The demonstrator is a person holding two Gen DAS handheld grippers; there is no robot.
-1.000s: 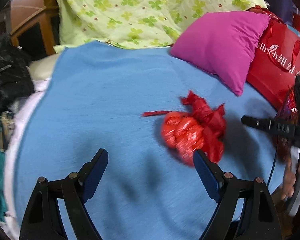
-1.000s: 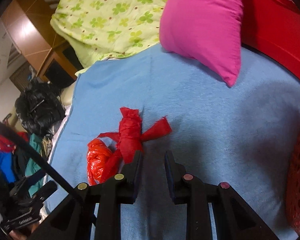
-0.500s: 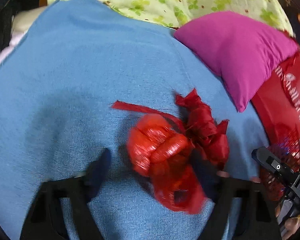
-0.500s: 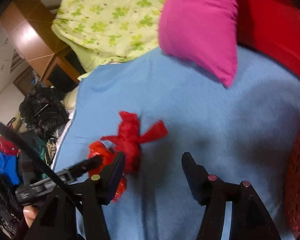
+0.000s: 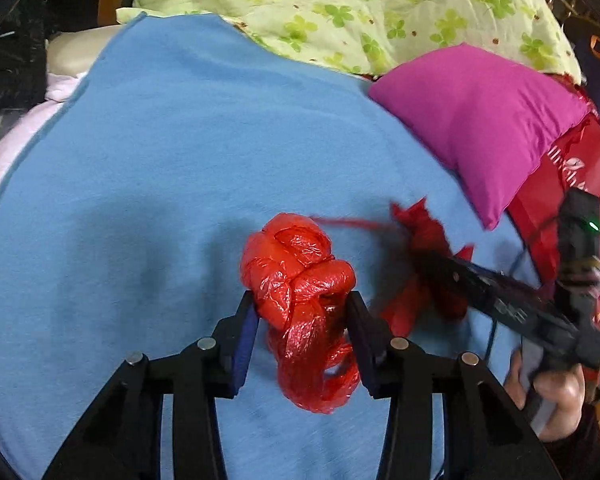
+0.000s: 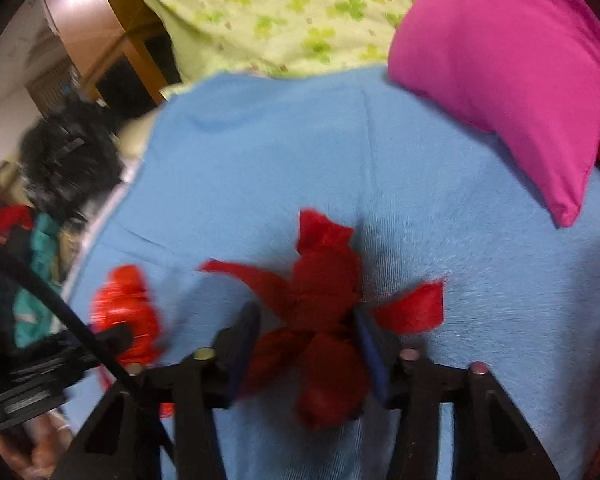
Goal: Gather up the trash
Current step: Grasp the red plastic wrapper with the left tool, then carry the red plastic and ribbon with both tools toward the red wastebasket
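Note:
A crumpled shiny red plastic bag (image 5: 300,292) lies on the blue blanket (image 5: 172,160). My left gripper (image 5: 302,312) is closed around it, both pads touching its sides. A darker red knotted wrapper (image 6: 320,300) lies just right of it. My right gripper (image 6: 304,328) is closed around that wrapper; it also shows in the left wrist view (image 5: 424,276). The shiny bag shows blurred at the left of the right wrist view (image 6: 126,312).
A magenta pillow (image 5: 484,120) and a green clover-print quilt (image 5: 360,8) lie at the far end of the bed. A red shopping bag (image 5: 560,184) stands at the right. Dark clutter (image 6: 68,164) is piled off the bed's left edge.
Both grippers came down over the red pieces and closed on them: the left from wide open onto the shiny bag, the right opened, shifted left and closed onto the knotted wrapper.

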